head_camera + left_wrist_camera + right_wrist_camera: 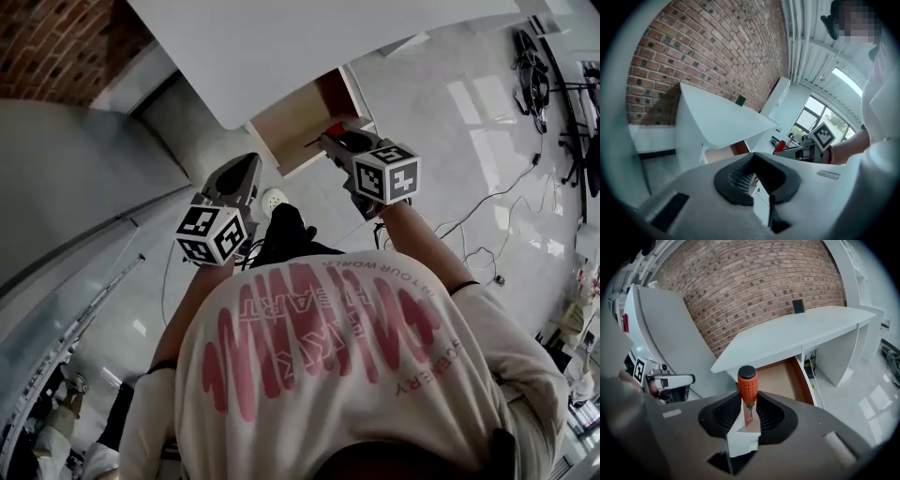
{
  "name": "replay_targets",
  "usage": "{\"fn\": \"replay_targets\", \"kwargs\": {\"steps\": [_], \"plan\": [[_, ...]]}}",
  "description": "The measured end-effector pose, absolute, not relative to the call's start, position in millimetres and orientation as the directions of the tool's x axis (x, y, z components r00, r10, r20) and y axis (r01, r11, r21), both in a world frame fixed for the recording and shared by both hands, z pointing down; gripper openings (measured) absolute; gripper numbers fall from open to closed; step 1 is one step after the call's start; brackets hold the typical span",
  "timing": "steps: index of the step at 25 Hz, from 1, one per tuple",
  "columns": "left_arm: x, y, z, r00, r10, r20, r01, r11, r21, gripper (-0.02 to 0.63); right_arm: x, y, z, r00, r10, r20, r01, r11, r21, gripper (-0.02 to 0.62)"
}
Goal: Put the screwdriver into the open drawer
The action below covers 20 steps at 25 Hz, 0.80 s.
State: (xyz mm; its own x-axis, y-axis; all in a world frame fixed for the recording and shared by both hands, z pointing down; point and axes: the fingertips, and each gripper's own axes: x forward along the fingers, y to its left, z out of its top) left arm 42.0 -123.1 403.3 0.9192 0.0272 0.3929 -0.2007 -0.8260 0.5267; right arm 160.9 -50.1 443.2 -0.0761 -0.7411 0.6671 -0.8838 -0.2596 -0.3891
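Observation:
A screwdriver (pixel 746 380) with an orange-red handle stands upright between the jaws of my right gripper (pixel 748 412), which is shut on its shaft. In the head view the right gripper (pixel 345 141) hovers at the front edge of the open wooden drawer (pixel 291 127), the red handle (pixel 336 130) just showing. The drawer (pixel 780 380) hangs under a white desk (pixel 797 331). My left gripper (pixel 240 174) is lower left of the drawer, apart from it, jaws together with nothing between them. The left gripper view shows the left gripper (pixel 757 177) and, beyond, the screwdriver (pixel 779 146).
A brick wall (pixel 754 282) runs behind the desk (pixel 309 47). Cables (pixel 487 202) trail over the pale floor at the right. A grey partition (pixel 75 178) stands at the left. A white shoe (pixel 274 200) shows below the drawer.

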Motion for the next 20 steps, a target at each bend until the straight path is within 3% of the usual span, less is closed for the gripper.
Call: {"fn": "replay_targets", "kwargs": {"steps": [13,20], "plan": [[35,-116,451,0.883,-0.061,0.465,-0.348,-0.749,0.563,0.003,178,-69,548,-0.172,-0.559,0.811,-0.958,-0.098,-0.271,0.117],[25,-113,458,0.816,-0.255,0.519,-0.546,-0.633,0.548,0.003,190,-85,579,-0.267,-0.458,0.848,-0.963,0.103,-0.248,0.117]]}}
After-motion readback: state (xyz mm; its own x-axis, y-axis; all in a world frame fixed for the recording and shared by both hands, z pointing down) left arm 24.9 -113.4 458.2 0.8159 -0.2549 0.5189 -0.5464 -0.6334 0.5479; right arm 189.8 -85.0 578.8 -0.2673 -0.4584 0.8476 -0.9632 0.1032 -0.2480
